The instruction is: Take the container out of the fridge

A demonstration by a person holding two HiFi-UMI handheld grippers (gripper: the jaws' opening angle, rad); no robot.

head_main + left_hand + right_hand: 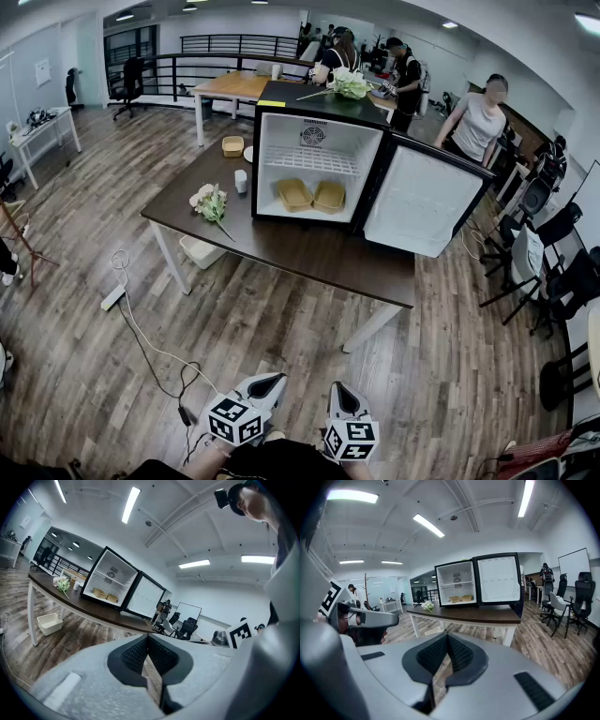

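fridge (309, 101): stood open on the counter (309, 248), upper centre of the head view, door (422, 202) swung right.
containers (293, 194): two sat side by side on the fridge floor, under the shelf (319, 161).
tools: left tool (265, 384) and right tool (341, 394) both clenched on nothing at the bottom edge, far from the fridge.
step: approach; likely best to close in, release one tool, enter level beneath the shelf.

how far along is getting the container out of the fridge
Done: the fridge door already stands open. In hand: nothing; the left gripper and right gripper are both shut and empty, held low, well short of the table. Left: both tan containers sit side by side on the fridge floor, so approaching, gripping one and lifting it out all remain.
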